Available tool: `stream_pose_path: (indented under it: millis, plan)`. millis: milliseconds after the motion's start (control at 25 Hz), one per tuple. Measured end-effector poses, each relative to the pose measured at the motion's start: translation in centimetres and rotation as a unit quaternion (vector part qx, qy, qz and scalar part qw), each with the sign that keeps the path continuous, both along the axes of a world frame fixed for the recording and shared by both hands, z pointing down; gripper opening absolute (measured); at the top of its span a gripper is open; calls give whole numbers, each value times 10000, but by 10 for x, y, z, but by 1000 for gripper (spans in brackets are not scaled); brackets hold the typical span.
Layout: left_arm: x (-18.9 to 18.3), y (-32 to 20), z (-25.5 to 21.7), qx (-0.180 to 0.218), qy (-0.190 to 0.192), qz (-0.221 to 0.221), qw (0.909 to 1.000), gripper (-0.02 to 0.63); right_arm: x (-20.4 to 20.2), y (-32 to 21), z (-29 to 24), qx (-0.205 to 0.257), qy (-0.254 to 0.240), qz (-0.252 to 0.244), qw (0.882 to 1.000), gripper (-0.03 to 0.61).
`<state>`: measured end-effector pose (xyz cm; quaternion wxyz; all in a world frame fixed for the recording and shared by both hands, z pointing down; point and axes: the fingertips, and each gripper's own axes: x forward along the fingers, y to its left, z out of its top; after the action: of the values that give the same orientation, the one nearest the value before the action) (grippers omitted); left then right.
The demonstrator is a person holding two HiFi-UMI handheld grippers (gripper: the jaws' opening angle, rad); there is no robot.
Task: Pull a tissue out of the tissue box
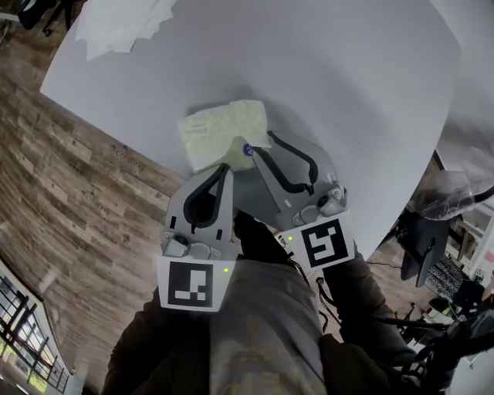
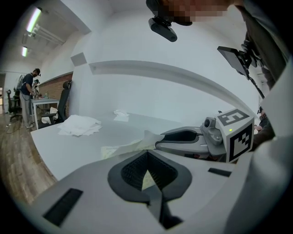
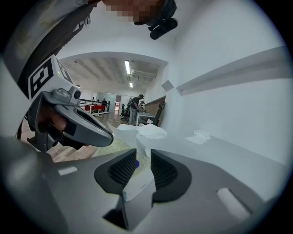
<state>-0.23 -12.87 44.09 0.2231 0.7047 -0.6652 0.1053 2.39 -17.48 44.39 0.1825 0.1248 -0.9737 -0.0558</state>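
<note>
A pale yellow-green soft tissue pack [image 1: 220,131] lies on the grey table [image 1: 332,69], close to its near edge. My left gripper [image 1: 226,166] is shut, its tips at the pack's near edge with nothing between them; the pack [image 2: 120,149] shows past its closed jaws [image 2: 146,153]. My right gripper [image 1: 259,143] sits at the pack's right corner, by a small blue mark [image 1: 247,149]. Its jaws stand a narrow gap apart [image 3: 143,153]. A white tissue [image 3: 140,139] sticks up from the pack [image 3: 112,147] just beyond that gap.
A heap of loose white tissues [image 1: 123,23] lies at the table's far left corner, and a crumpled one [image 2: 121,115] lies further back. The table edge drops to the wooden floor [image 1: 69,177] on the left. A dark chair [image 1: 423,247] stands at the right.
</note>
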Motion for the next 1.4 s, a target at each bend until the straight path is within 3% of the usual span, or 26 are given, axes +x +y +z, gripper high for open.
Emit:
stream_pose_path:
  millis: [120,200,280,560,760,880,1040,1400]
  plan:
    - [0,-1,5,-49,11,-6,10000,-2,-5,-1,5,-14,54,-25,10000,92]
    - [1,-3,6,-62,34,-29,10000,-2,-6,-1,6,-22,58,-53,10000,22]
    - [2,-4,7,-62,62,-57,9999,-2,-6,1,5,-74,78,-131,9999,3]
    - [5,-13,1,-4,83,-78,9999,-2,-11,13,-28,-343,-166,-363,9986,3]
    - [7,-24,1,-42,-105,-2,9999,-2,-14,11,-48,-355,-187,-233,9989,3]
    - [8,-34,-8,129,-97,16,9999,-2,-11,6,-47,-382,-31,-12,9993,3]
    - [13,-43,-20,305,-116,177,9993,-2,-4,4,-62,-303,-221,155,9992,3]
    - [33,-50,-17,270,-55,454,9986,-2,10,-2,-47,-306,25,333,9990,3]
